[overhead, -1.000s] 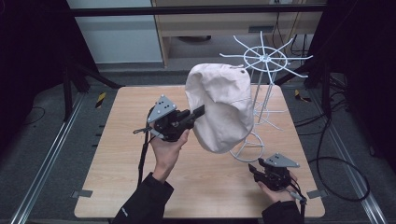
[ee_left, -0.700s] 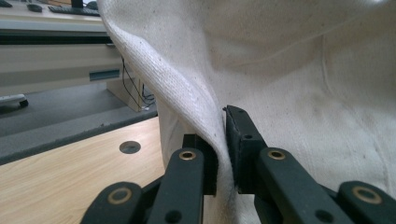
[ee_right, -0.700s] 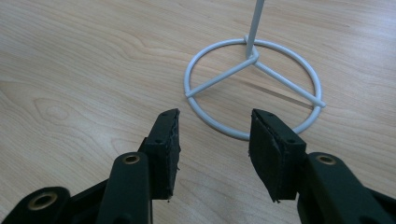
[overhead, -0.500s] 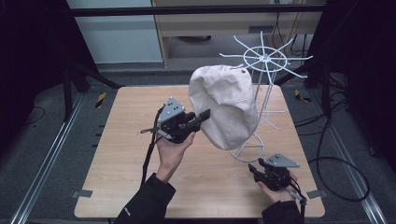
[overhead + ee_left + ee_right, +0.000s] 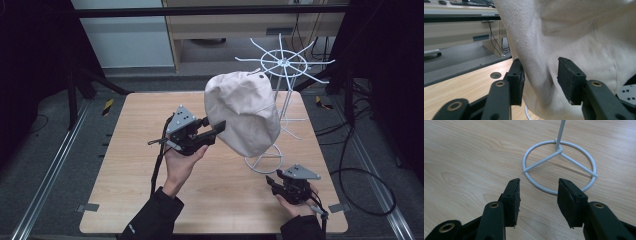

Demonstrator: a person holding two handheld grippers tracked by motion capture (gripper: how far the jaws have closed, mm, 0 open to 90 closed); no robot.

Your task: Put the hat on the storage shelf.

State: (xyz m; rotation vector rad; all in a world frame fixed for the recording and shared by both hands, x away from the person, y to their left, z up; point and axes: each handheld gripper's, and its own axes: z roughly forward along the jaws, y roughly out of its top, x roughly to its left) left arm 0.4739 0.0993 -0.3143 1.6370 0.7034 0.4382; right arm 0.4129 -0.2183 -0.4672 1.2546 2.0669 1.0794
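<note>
A cream fabric cap (image 5: 245,112) hangs on the white wire rack (image 5: 283,63) at the table's back right. My left gripper (image 5: 216,126) is held up at the cap's left side. Its jaws have just been opening, and a fold of the cap (image 5: 574,32) lies loose between the parted pads of the left gripper (image 5: 540,80). My right gripper (image 5: 271,181) rests low near the front right, open and holding nothing. In its own view the right gripper (image 5: 539,197) points at the rack's ring base (image 5: 559,150), just short of the wire.
The wooden table (image 5: 130,150) is bare on its left half. The rack's ring foot (image 5: 264,162) stands between the two hands. Spokes stick out from the rack's top wheel. Dark stands and cables surround the table.
The left gripper's jaws have parted from a pinch on the cap's fabric. The cap has swung slightly right and hangs straighter. The right gripper has not moved.
</note>
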